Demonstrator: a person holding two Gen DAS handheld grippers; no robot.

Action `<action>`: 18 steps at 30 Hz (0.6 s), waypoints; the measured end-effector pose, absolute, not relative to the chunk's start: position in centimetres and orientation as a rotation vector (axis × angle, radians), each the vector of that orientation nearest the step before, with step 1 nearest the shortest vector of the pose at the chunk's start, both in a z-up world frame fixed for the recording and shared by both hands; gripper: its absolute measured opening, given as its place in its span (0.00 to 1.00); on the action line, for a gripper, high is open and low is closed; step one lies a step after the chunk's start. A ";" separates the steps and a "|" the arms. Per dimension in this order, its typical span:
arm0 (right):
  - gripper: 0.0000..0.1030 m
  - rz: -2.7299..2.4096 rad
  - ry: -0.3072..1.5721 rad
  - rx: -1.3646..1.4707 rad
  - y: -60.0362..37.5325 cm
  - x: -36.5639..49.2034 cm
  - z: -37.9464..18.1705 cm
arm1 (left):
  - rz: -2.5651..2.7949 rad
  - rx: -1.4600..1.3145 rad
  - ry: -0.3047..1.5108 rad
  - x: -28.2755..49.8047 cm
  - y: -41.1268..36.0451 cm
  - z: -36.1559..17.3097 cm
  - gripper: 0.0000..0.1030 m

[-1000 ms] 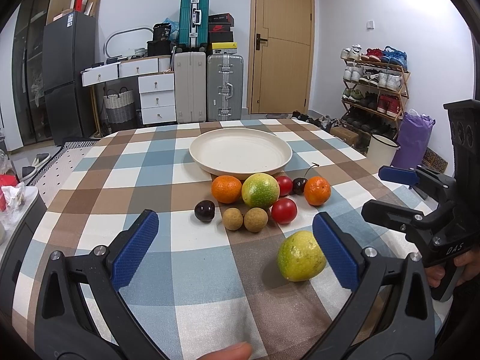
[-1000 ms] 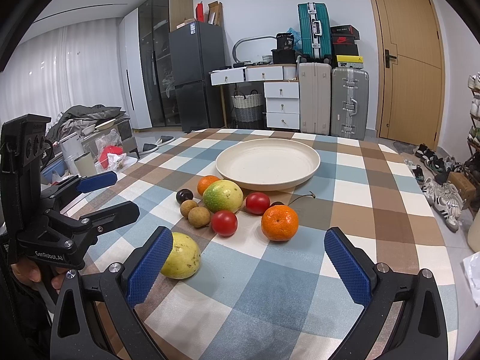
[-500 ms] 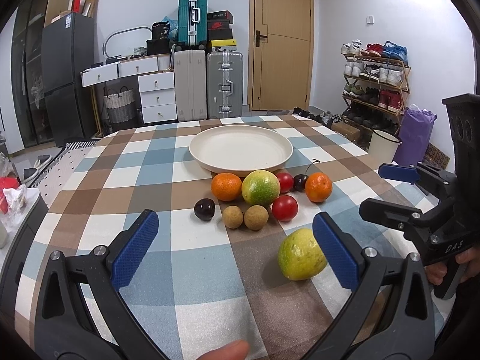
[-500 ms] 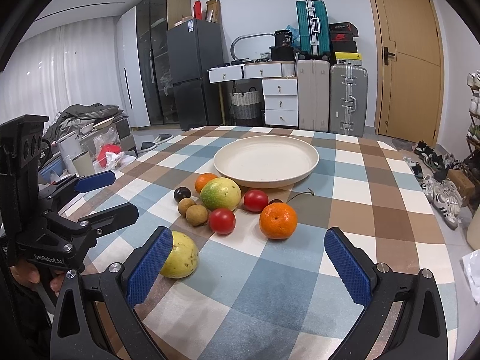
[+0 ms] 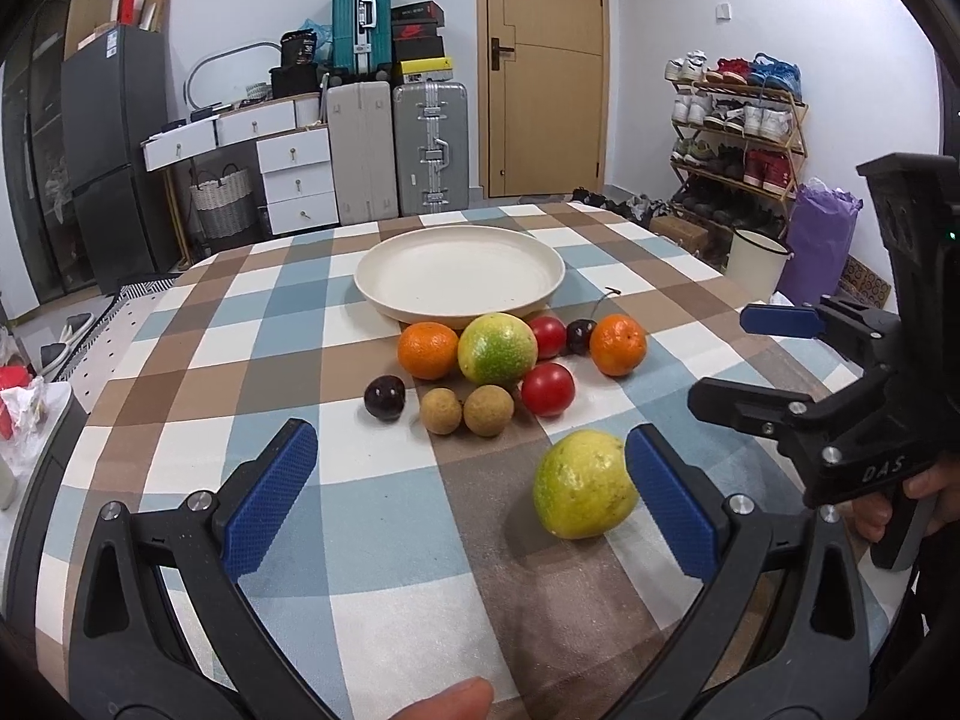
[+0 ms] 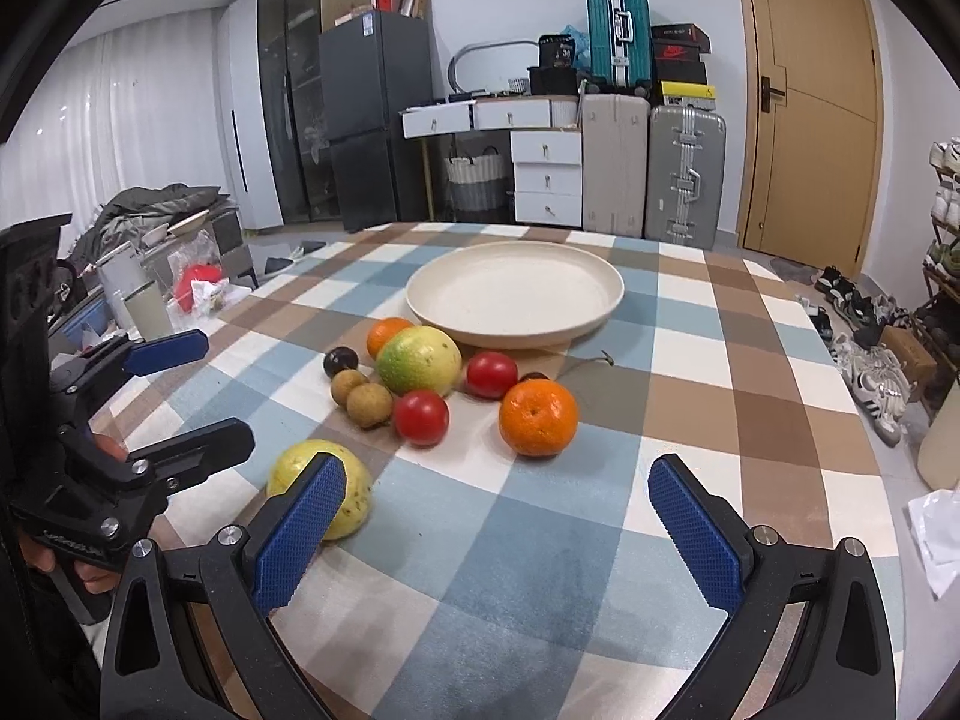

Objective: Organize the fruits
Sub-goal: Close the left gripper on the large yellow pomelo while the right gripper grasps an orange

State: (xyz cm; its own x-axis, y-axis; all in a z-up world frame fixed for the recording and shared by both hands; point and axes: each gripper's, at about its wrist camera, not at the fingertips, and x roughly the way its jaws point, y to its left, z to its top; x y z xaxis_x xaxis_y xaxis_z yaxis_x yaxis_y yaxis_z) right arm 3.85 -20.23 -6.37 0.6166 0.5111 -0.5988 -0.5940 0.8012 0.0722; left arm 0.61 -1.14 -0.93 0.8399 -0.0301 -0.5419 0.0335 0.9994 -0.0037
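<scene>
While both grippers hang spread and empty over the checked tablecloth (image 5: 372,498), nothing lies on the cream plate (image 5: 459,273), so the sorting looks unstarted. Every fruit sits on the cloth on the near side of the plate: two oranges (image 5: 427,350) (image 5: 618,344), a green-yellow citrus (image 5: 497,348) just in front of the plate's rim, two red tomatoes (image 5: 547,389), two brown longans (image 5: 489,410), a dark plum (image 5: 384,397), and a dark cherry (image 5: 581,336). A yellow-green fruit (image 5: 583,483) lies apart, nearest the grippers.

The left gripper (image 5: 468,504) has that yellow-green fruit just beside its right pad, not centred between the jaws; closing from there would likely nudge the round fruit aside and set it rolling. The right gripper (image 6: 498,531) faces the nearer orange, and reaching in could bump the closely packed cluster.

From the right wrist view, the cherry is mostly hidden behind the orange, only its stem clear, and the gripper's left pad covers part of the yellow-green fruit. A fingertip (image 5: 450,702) is cut off at the left view's bottom edge.
</scene>
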 end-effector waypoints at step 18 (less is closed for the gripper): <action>0.99 0.615 0.824 -0.121 -20.7 8.2 -7.2 | -0.100 -0.039 0.750 3.9 -3.0 -3.1 1.00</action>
